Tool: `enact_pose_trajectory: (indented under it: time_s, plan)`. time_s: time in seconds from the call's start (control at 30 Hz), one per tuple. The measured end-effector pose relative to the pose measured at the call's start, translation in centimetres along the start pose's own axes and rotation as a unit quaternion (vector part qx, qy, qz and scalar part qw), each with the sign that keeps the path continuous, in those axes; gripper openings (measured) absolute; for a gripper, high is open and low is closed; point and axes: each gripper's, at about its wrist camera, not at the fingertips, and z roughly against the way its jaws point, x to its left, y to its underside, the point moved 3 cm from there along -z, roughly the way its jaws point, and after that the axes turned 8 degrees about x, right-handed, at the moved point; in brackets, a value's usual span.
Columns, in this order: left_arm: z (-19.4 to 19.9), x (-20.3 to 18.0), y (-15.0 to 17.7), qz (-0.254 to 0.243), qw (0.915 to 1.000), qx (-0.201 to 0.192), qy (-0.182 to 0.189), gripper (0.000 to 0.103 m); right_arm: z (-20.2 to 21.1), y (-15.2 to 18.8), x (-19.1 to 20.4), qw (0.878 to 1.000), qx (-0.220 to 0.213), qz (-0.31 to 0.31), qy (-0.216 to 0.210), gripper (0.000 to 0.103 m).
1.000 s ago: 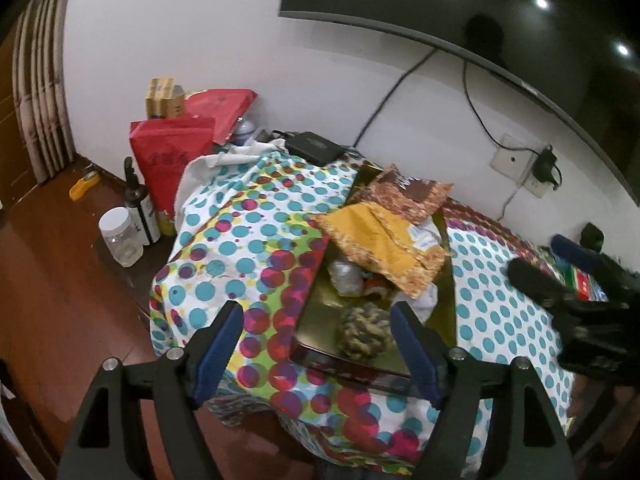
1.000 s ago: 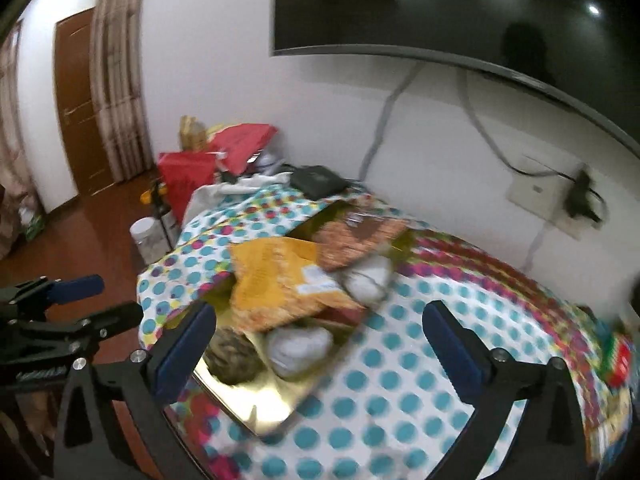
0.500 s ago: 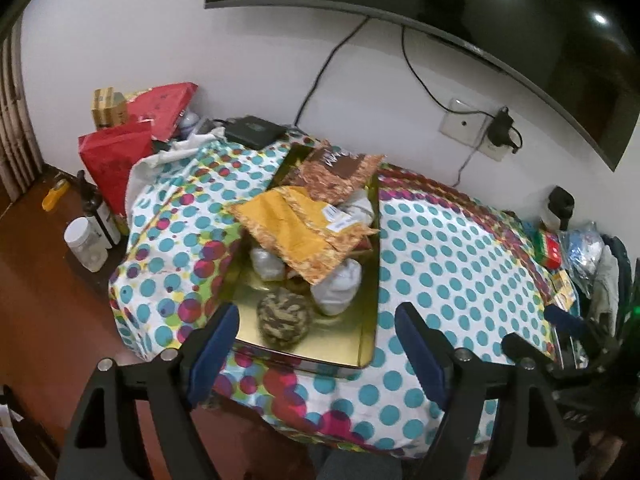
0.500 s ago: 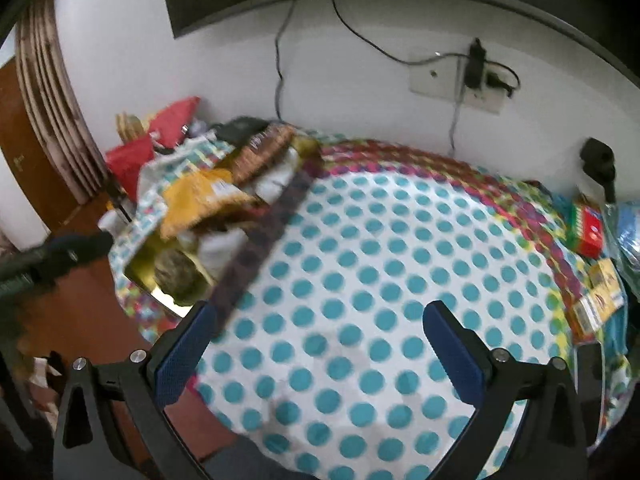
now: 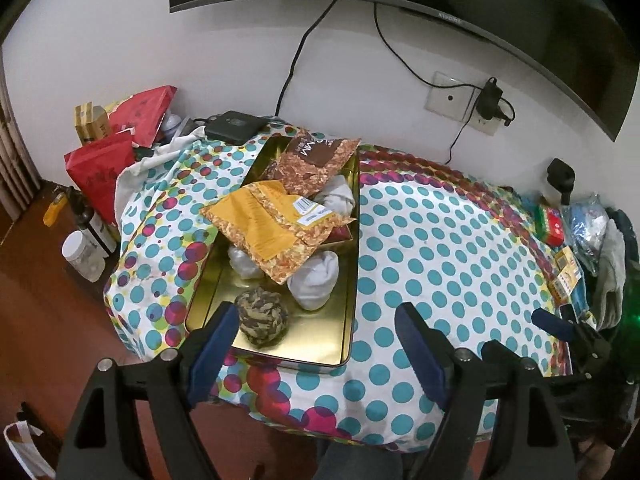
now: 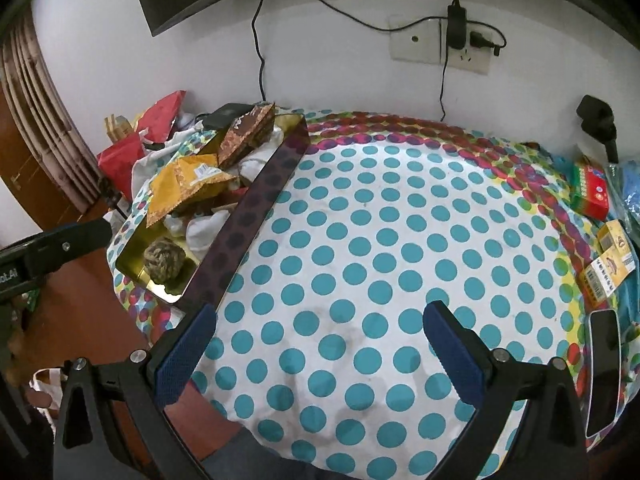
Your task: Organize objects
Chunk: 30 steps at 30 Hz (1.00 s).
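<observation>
The right tool (image 6: 316, 344) hangs spread wide over the dotted tablecloth (image 6: 400, 240), beside the gold tin (image 6: 248, 208).

Glossy gold metal tray (image 5: 328, 344) on a matt dotted cloth (image 5: 440, 248), holding a rough braided rope ball (image 5: 262, 318) and crinkly foil packets (image 5: 272, 232)

Both wrist views look down, sharing the tin (image 5: 280, 344).

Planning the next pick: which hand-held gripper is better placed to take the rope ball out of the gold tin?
Left: open, with the rope ball just beyond its fingertips. The right faces bare tablecloth beside the tin.
</observation>
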Motion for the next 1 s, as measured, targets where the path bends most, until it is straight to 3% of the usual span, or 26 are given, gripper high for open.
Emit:
enact_pose_trajectory:
  time_s: [0.3,0.43,0.7,1.0]
  plan:
    - [-0.4,-0.8,0.1,-0.019,0.9998,-0.008,0.004,0.083,0.0,0.0,-0.3,1.000,0.004,-0.009,0.009,0.103]
    - [-0.5,-0.8,0.2,-0.018,0.9998,-0.006,0.003,0.083,0.4,-0.2,1.0,0.999,0.013,0.010,0.036,0.103]
    - [-1.5,0.4,0.4,-0.001,0.9999,0.010,-0.011,0.083,2.0,-1.0,4.8,0.997,0.008,0.063,0.033,0.103]
    - [-2.0,0.4,0.7,-0.010,0.9996,0.014,-0.022,0.083,2.0,-1.2,5.9,0.995,0.011,0.083,0.044,0.103]
